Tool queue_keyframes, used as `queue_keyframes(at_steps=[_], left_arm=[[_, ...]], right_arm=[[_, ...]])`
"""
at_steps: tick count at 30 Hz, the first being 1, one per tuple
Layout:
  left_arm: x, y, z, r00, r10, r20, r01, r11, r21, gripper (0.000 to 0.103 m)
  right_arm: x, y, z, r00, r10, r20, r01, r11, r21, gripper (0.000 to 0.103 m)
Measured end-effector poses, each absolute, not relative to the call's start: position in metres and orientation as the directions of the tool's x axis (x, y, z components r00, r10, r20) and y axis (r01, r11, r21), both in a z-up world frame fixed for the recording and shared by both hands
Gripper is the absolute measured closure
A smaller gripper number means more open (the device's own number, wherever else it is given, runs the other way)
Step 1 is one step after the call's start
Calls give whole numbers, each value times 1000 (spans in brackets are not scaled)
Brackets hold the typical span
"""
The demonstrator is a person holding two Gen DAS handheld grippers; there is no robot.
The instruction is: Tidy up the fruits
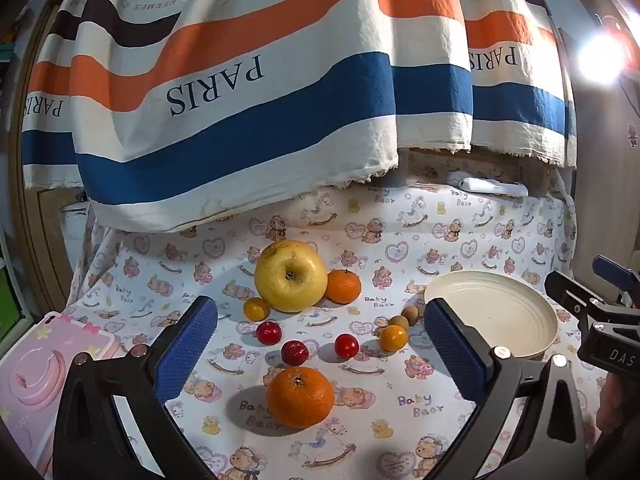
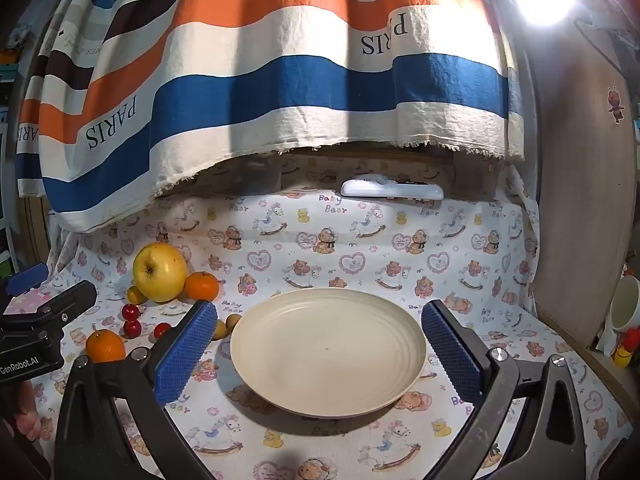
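fingers of left gripper (image 1: 320, 350) and right gripper (image 2: 319, 350) spread wide, empty; plate (image 2: 280, 380) bare.

The left hand-held gripper (image 1: 320, 350) has two black, curved arms ending in fingers (image 1: 187, 346) faced with blue, finely dimpled pads. A silver screw head sits at each arm's joint. The right hand-held gripper (image 2: 320, 350) is built alike. Seen from the right wrist at 9 o'clock, the left one's black body carries white lettering, "GenRobot.AI", and a blue clip.
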State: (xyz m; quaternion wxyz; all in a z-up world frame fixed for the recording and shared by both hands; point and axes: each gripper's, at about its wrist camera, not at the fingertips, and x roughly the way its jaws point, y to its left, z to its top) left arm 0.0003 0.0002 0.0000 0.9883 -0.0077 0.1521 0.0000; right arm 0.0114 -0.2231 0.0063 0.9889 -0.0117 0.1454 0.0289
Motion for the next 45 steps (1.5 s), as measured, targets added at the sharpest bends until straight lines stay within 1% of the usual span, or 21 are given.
queue_keyframes(at_steps=[5,15,18,20,29,31,45], left_arm=[[0,-1,0,954,-10,-298,8,1000,-8,0],[-2,-13,5,956,16,-292,-18,1000,-3,0],[-3,-2,-1,955,18,-295,-19,1000,-1,0],[-3,-1,-1,955,-9,-296,6,1000,-11,0],[-4,0,-3,952,-59,-300,60,998,-5,0],[-4,-12,-2,954,-53,-296,58,998,7,0],[-1,-4,-3,952,-31,-303,30,1000,-7,0]], right_arm=[[11,-223,6,956,54,-290,-61,998,-16,0],[10,-222,5,956,52,-290,-60,998,-18,0],[10,-224,5,957,40,-289,-47,999,-17,0],[9,-224,5,957,39,-287,-45,999,-15,0],[9,-222,4,955,68,-290,-76,997,-16,0],[7,-220,4,956,69,-286,-77,997,-20,0],[7,-222,4,953,94,-289,-99,995,-4,0]])
